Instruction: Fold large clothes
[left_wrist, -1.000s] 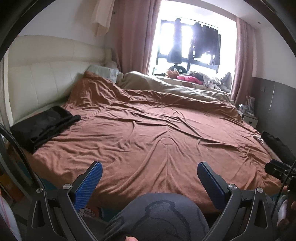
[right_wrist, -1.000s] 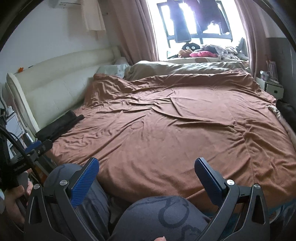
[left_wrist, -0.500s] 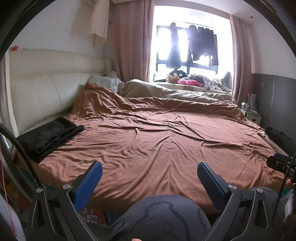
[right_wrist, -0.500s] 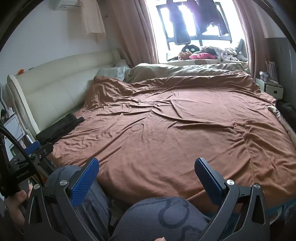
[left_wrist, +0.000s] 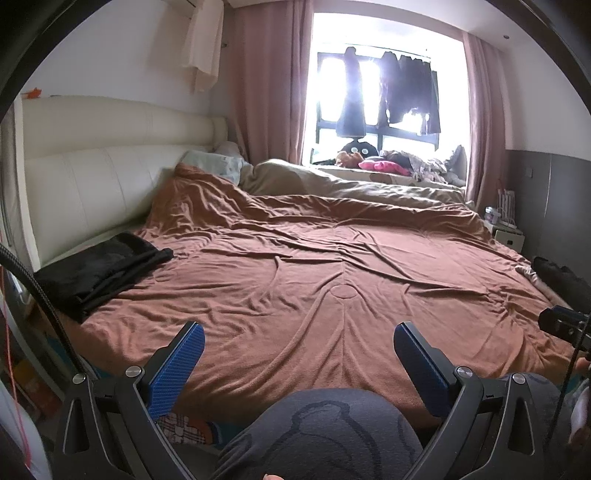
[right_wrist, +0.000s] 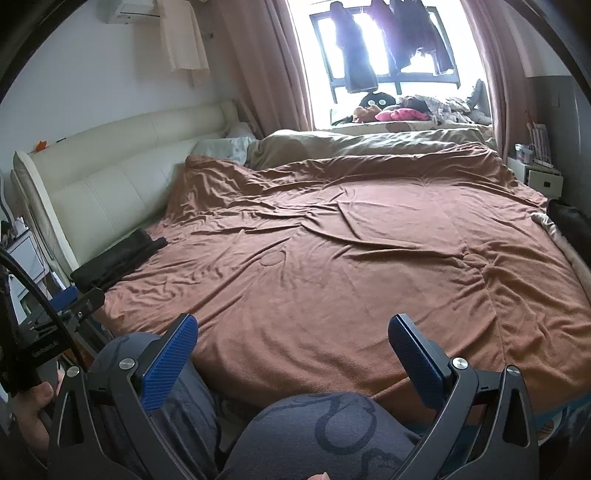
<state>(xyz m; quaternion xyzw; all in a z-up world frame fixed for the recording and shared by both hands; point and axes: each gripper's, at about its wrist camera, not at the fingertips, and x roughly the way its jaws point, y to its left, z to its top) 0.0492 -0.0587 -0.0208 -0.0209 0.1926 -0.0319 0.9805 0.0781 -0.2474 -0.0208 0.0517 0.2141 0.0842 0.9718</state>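
A folded black garment (left_wrist: 99, 271) lies at the left edge of the bed by the headboard; it also shows in the right wrist view (right_wrist: 118, 260). A wide brown blanket (left_wrist: 332, 273) covers the bed (right_wrist: 351, 258). My left gripper (left_wrist: 299, 354) is open and empty, held above my knees short of the bed's near edge. My right gripper (right_wrist: 293, 345) is open and empty too, at the same near edge. Another dark item (left_wrist: 561, 275) lies off the bed's right side.
A cream padded headboard (left_wrist: 92, 177) runs along the left. A beige duvet (left_wrist: 351, 184) and pillows lie at the far side under the window (left_wrist: 373, 103), where clothes hang. A white nightstand (right_wrist: 539, 177) stands at the far right. My knees (left_wrist: 325, 432) fill the foreground.
Both grippers have tilted up a little, so more of the wall and window shows. Both stay open and empty.
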